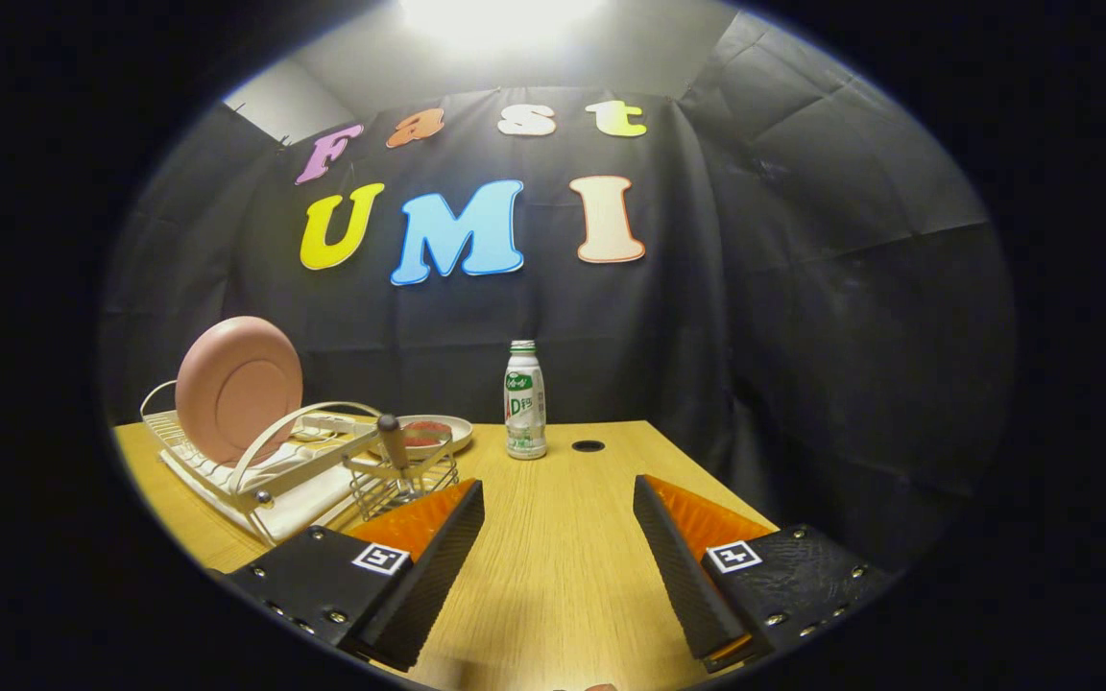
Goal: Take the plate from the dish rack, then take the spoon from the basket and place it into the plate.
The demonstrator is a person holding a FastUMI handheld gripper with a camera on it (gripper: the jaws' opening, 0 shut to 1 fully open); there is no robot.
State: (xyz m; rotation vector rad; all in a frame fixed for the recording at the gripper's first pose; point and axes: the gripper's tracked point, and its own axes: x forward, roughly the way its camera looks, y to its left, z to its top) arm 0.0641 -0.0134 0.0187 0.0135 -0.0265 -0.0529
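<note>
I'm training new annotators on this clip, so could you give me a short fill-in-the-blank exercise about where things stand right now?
1. The pink plate stands on edge in the white ____.
2. The spoon stands handle-up in the wire ____.
3. The fingers of the hand-held gripper are spread ____, with only bare table between them.
4. Beyond the fingers, a ____ stands upright near the table's far edge.

Missing words: dish rack; basket; open; bottle

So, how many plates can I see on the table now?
2. A pink plate stands upright in the dish rack. Another plate lies flat behind the basket. The open tongs hold nothing. More may be hidden.
</note>
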